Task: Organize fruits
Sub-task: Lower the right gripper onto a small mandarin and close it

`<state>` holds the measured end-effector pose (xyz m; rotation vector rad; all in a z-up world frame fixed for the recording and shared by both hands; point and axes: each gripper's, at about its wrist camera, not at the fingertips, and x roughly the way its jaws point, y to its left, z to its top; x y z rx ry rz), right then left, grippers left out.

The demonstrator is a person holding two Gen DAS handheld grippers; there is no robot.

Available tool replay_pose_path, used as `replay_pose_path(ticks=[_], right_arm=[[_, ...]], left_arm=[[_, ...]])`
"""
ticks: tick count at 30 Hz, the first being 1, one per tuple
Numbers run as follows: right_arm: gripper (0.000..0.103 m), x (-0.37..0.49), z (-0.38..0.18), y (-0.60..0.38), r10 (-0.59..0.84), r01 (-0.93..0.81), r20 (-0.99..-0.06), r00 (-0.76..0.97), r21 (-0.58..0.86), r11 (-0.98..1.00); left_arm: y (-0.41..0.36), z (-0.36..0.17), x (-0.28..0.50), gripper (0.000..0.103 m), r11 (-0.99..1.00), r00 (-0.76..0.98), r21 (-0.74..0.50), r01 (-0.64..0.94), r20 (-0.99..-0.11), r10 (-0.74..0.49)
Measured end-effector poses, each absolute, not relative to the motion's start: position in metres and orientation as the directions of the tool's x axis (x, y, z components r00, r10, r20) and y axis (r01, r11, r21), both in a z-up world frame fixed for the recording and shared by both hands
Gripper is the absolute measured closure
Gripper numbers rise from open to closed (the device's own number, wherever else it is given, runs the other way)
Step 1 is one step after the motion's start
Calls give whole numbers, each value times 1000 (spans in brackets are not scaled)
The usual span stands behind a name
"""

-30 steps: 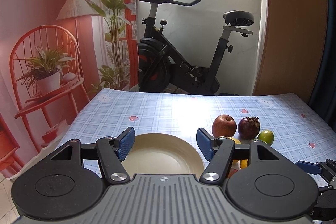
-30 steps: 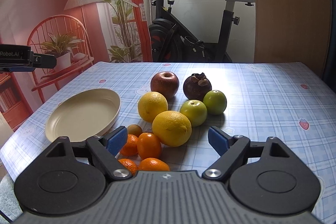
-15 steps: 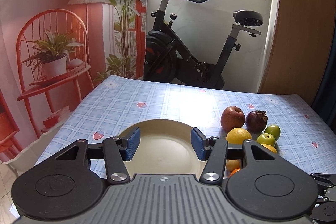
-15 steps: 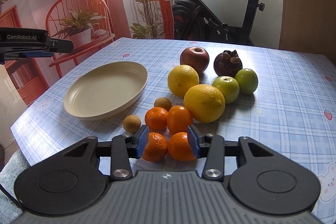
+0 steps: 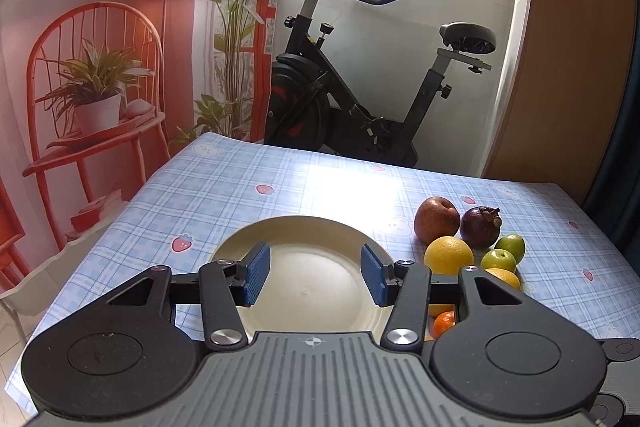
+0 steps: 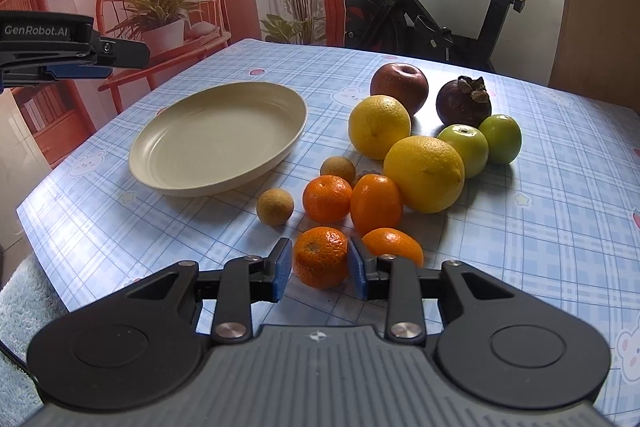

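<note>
A: Right wrist view, what's my right gripper (image 6: pixel 320 265) doing?

B: Just closed, pinching the nearest tangerine (image 6: pixel 320 257), right of the plate (image 6: pixel 168 163). My left gripper (image 5: pixel 316 275) hangs spread, empty, above it.

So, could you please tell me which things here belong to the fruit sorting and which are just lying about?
Part of the job:
- mandarin in the right claw
- other mandarins
- yellow citrus
- green apples
- red apple
- mangosteen
- cream plate

Lying about:
- exercise bike
- potted plant
</note>
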<state>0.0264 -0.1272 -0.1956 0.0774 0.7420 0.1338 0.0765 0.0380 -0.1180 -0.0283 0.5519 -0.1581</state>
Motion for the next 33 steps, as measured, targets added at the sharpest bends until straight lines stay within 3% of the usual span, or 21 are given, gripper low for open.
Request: replay_pose_path(ticks=[33], right_arm=[[57,32,-201,-119,145,-126,-666,732,77,989]], left_arm=[[34,-128,82,49,987,814,-78,143,-558,-162]])
